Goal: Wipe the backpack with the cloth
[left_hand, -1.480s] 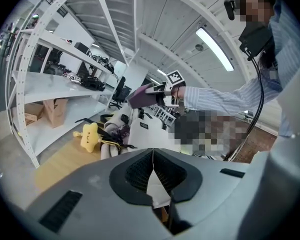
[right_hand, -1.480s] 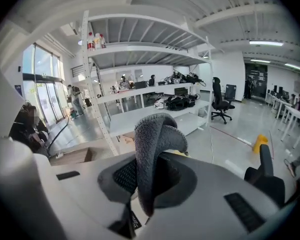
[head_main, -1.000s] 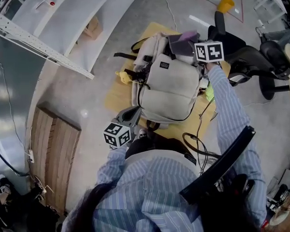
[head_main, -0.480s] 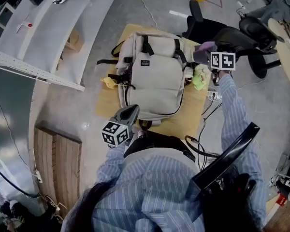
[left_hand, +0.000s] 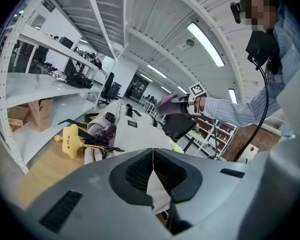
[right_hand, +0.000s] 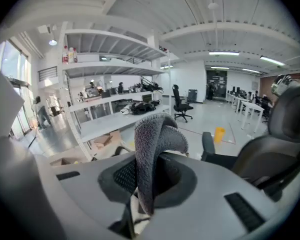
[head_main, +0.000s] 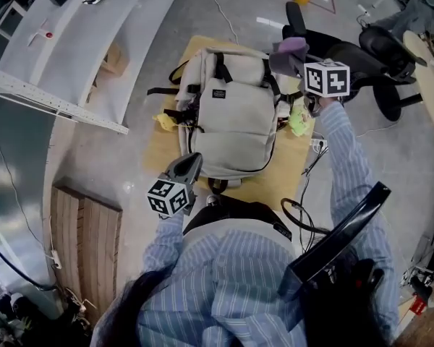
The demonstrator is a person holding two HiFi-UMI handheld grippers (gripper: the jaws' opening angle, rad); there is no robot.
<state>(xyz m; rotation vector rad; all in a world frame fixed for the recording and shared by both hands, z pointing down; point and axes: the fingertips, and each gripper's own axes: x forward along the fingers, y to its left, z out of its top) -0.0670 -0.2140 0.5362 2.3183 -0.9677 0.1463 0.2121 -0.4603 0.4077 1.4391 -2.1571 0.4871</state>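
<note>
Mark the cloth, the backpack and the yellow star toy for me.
Grey fuzzy cloth [right_hand: 151, 134]: right gripper view, folded loop between the jaws.
Beige fabric backpack [head_main: 235, 125]: head view, front panel.
Yellow star-shaped plush toy [left_hand: 70, 139]: left gripper view, its face.

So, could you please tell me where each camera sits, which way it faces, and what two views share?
Head view: on the person's head, facing steeply down at the backpack on its table; shows both sleeves, left gripper, right gripper.
Left gripper view: on the left gripper, facing along its shut jaws over the backpack; shows the right arm.
Right gripper view: on the right gripper, facing shelves past jaws clamped on the cloth.
Shared: head and left gripper views both show backpack and cloth.
</note>
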